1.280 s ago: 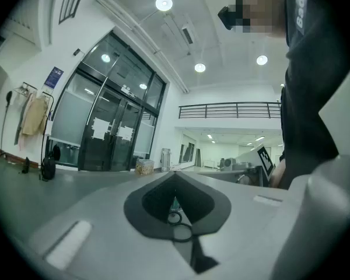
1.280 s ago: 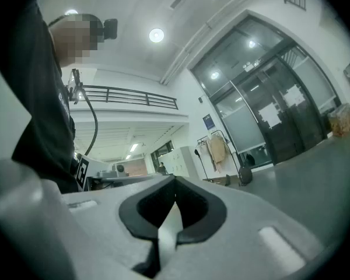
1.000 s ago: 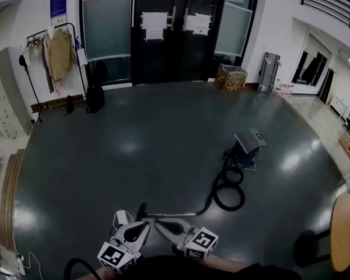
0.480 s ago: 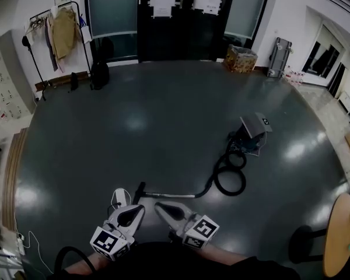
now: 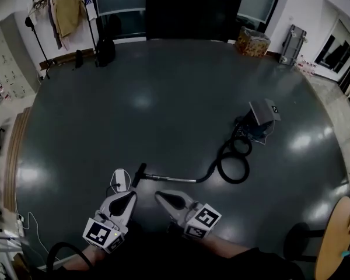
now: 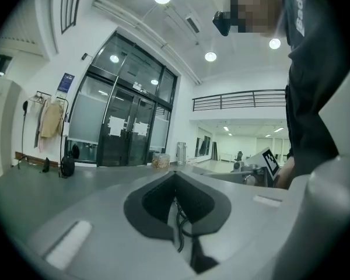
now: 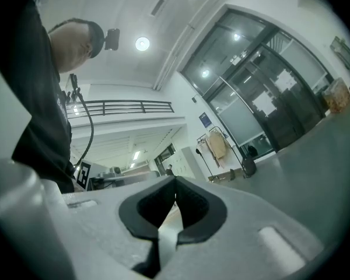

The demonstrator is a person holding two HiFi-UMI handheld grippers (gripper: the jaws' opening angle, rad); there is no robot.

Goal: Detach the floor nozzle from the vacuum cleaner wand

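Observation:
In the head view the vacuum cleaner lies on the dark floor. Its grey body (image 5: 263,114) is at the right, and a coiled black hose (image 5: 233,165) leads to the thin metal wand (image 5: 174,178). The black floor nozzle (image 5: 139,174) sits on the wand's left end. My left gripper (image 5: 130,194) and right gripper (image 5: 158,193) hover side by side just short of the wand, both shut and holding nothing. The left gripper view shows its jaws (image 6: 176,174) shut and pointing level across the hall. In the right gripper view the jaws (image 7: 175,181) are shut too.
A white box (image 5: 120,179) with a cable lies beside the nozzle. A round wooden table (image 5: 333,247) and a stool base (image 5: 297,245) stand at the lower right. A coat rack (image 5: 64,10), black bag (image 5: 105,51), cardboard box (image 5: 252,41) and glass doors line the far wall.
The head view has tilted down, so the vacuum, wand and nozzle now sit higher in the picture. Both grippers stay shut near the bottom edge, and the right one has shifted slightly.

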